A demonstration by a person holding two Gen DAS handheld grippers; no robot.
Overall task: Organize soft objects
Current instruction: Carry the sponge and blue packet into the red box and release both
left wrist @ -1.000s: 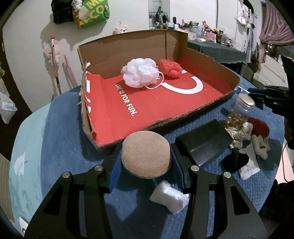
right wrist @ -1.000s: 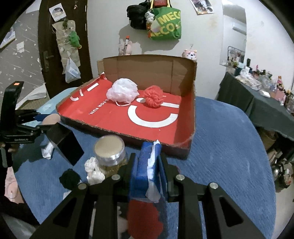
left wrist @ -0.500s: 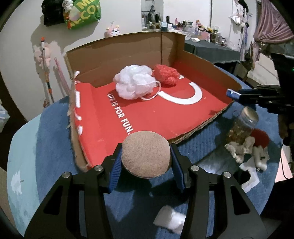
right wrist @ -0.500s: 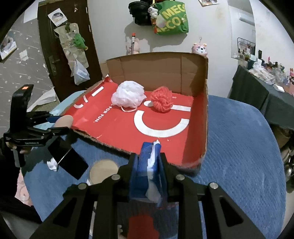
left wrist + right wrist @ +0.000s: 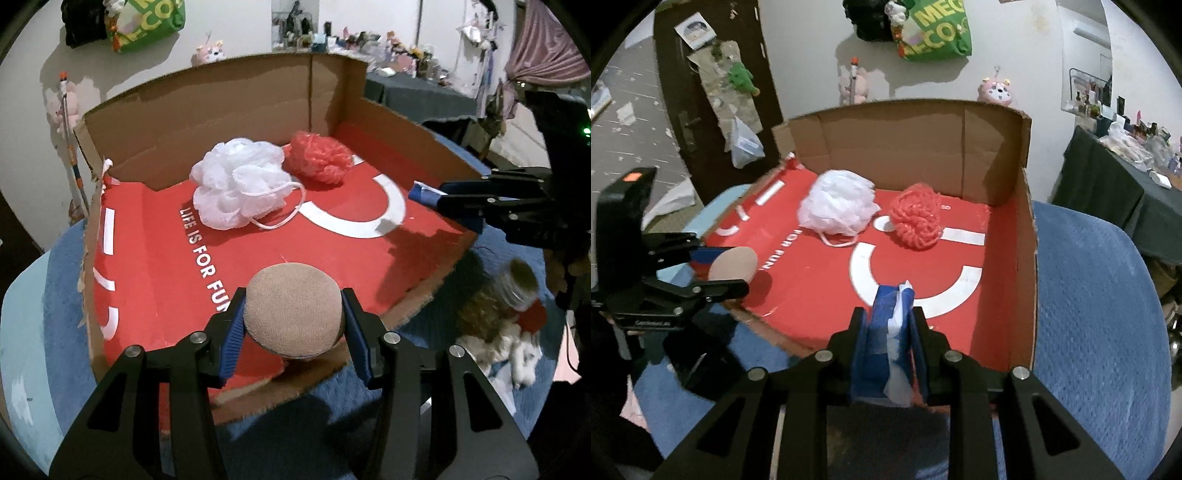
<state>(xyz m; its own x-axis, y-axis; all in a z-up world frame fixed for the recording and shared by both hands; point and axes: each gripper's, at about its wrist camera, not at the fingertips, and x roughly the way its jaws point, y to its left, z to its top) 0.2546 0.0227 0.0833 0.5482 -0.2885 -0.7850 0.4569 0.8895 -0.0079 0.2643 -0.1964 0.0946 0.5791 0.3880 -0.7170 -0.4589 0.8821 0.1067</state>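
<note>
My left gripper is shut on a round tan puff, held above the near edge of an open cardboard box with a red floor. At the back of the box lie a white mesh pouf and a red pouf. My right gripper is shut on a flat blue-and-white soft packet over the box's near edge. From the left wrist view the right gripper reaches over the right wall. The right wrist view shows the left gripper at the left edge.
The box sits on a blue cloth. Right of the box lie a glass jar, white fluffy bits and something red. A black object lies near the box's front left. A cluttered dark table stands behind.
Both grippers have moved forward from above the blue cloth to over the box's near edge, each still holding its object. The white wad and the black object have slipped out of the left view.
</note>
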